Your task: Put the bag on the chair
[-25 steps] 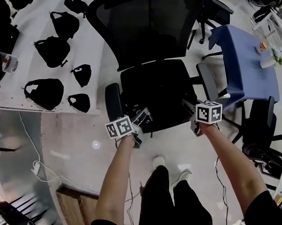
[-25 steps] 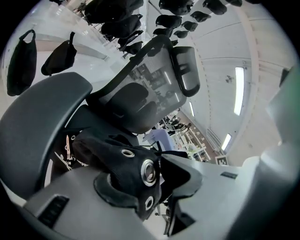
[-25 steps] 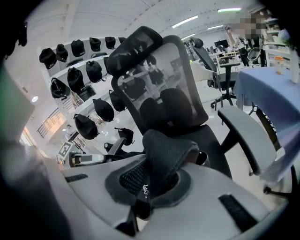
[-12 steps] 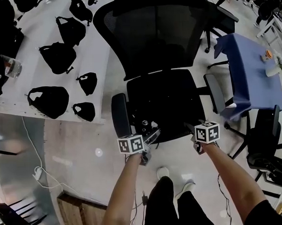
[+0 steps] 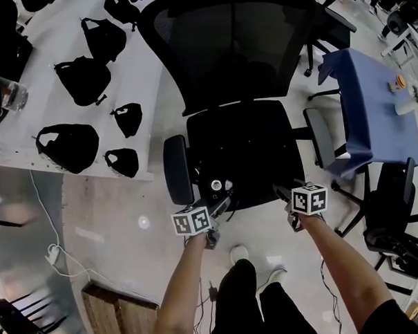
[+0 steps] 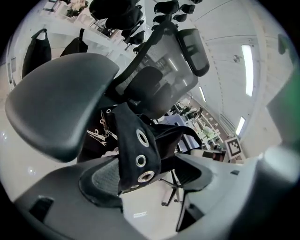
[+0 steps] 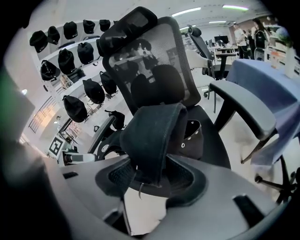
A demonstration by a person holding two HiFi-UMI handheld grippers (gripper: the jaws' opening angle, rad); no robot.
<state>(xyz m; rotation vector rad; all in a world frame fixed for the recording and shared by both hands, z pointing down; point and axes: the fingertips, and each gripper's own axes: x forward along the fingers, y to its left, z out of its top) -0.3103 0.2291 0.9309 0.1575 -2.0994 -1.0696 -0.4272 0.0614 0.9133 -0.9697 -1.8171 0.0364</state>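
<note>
You are just opening both jaws wide, left gripper and right gripper straddling unpinched straps of the black fabric bag lying directly ahead on the black mesh office chair.

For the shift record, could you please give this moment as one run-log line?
phase: release | bag: resting on chair | left gripper: jaws just opening, eyelet strap between | right gripper: jaws just opening, handle between

Black bag, apparently on chair
</note>
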